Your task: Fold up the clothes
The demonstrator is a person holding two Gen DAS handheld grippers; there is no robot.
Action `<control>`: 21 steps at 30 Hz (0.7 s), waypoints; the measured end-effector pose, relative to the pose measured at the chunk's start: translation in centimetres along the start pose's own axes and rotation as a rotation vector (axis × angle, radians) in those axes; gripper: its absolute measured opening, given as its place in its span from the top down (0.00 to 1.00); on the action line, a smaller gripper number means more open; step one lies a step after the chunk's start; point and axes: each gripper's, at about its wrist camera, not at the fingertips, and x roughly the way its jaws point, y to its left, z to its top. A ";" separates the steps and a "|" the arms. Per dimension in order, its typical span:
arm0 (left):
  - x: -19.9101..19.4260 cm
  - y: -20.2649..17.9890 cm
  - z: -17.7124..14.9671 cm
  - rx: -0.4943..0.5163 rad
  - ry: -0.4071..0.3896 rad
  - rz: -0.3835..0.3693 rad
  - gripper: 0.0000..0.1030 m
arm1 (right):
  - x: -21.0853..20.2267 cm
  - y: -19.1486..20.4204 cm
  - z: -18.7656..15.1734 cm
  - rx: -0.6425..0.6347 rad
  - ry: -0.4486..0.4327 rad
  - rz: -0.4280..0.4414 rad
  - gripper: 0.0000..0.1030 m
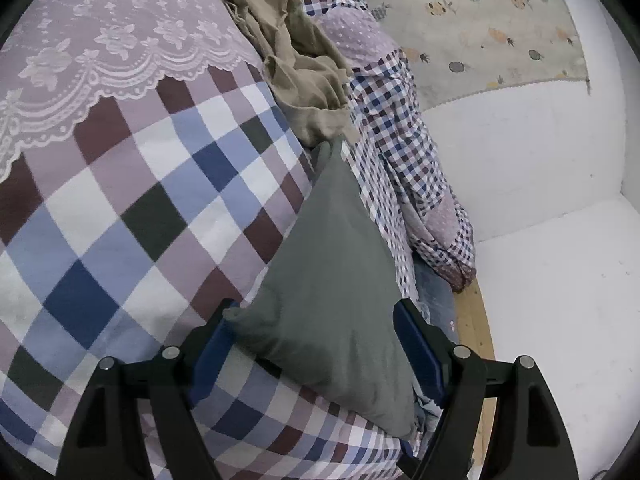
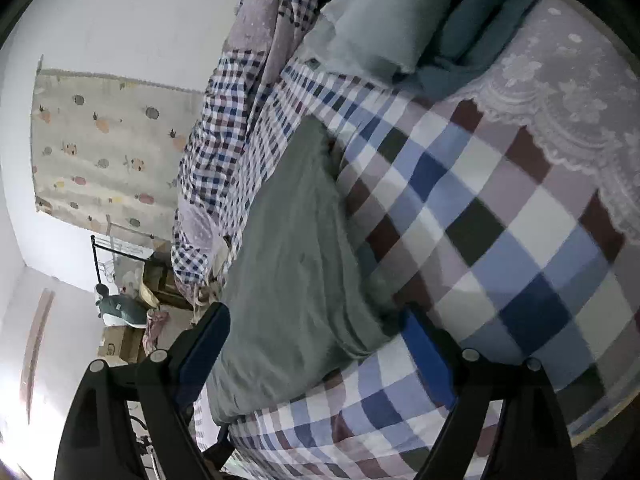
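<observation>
Blue-padded fingers of the left gripper (image 1: 320, 350) stand spread wide on either side of a grey garment (image 1: 332, 288), gripping nothing, as the cloth lies on a checked bedspread (image 1: 120, 208) near the bed's edge. The right gripper (image 2: 316, 350) is likewise released, its fingers apart around the same grey garment (image 2: 292, 280). Beyond, a crumpled tan garment (image 1: 296, 68) rests beside a small-checked quilt (image 1: 396, 136), with a lace cover (image 1: 100, 40) over the bedspread.
</observation>
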 end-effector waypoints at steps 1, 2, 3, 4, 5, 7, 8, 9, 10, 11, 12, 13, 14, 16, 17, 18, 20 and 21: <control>0.1 -0.1 0.0 0.003 0.002 0.001 0.21 | 0.2 0.1 -0.1 -0.006 0.003 -0.002 0.13; 0.2 -0.1 0.1 0.004 0.003 0.003 0.25 | 0.4 0.2 -0.3 -0.011 0.005 -0.004 0.13; 0.3 -0.1 0.1 0.003 0.005 0.006 0.35 | 0.6 0.3 -0.4 -0.016 0.007 -0.009 0.13; 0.3 0.0 0.1 0.000 0.007 0.014 0.42 | 0.7 0.5 -0.4 -0.022 0.008 -0.016 0.12; 0.4 0.1 0.1 -0.005 0.008 0.027 0.55 | 0.9 0.6 -0.5 -0.026 0.009 -0.022 0.12; 0.3 0.5 0.1 -0.021 0.008 0.039 0.70 | 1.1 0.7 -0.6 -0.028 0.010 -0.028 0.12; 0.3 0.7 0.2 -0.030 0.007 0.040 0.75 | 1.3 0.8 -0.6 -0.030 0.011 -0.031 0.13; 0.2 0.8 0.2 -0.034 0.005 0.039 0.82 | 1.5 1.1 -0.6 -0.034 0.011 -0.037 0.13; 0.2 0.9 0.2 -0.035 0.004 0.038 0.82 | 1.8 1.2 -0.6 -0.039 0.013 -0.047 0.18; 0.2 0.9 0.2 -0.033 0.001 0.038 0.86 | 1.9 1.2 -0.6 -0.047 0.019 -0.064 0.32; 0.1 0.8 0.2 -0.029 -0.004 0.039 0.87 | 2.0 1.2 -0.6 -0.055 0.024 -0.082 0.43; 0.0 0.8 0.2 -0.024 -0.011 0.039 0.88 | 2.1 1.2 -0.6 -0.063 0.030 -0.100 0.69; -0.2 0.7 0.2 -0.020 -0.019 0.038 0.89 | 2.2 1.2 -0.6 -0.071 0.035 -0.118 0.86; -0.6 0.5 0.4 -0.015 -0.037 0.037 0.90 | 2.5 1.2 -0.6 -0.087 0.046 -0.154 0.88; -0.7 0.5 0.4 -0.015 -0.042 0.035 0.90 | 2.6 1.2 -0.6 -0.096 0.052 -0.171 0.91; -0.8 0.5 0.4 -0.015 -0.047 0.034 0.91 | 2.6 1.2 -0.6 -0.108 0.052 -0.186 0.92; -0.8 0.5 0.4 -0.015 -0.047 0.037 0.91 | 2.0 1.7 -0.4 -0.152 0.037 -0.205 0.95; -0.7 0.6 0.4 -0.019 -0.044 0.041 0.91 | 1.6 1.7 -0.2 -0.161 0.030 -0.222 0.96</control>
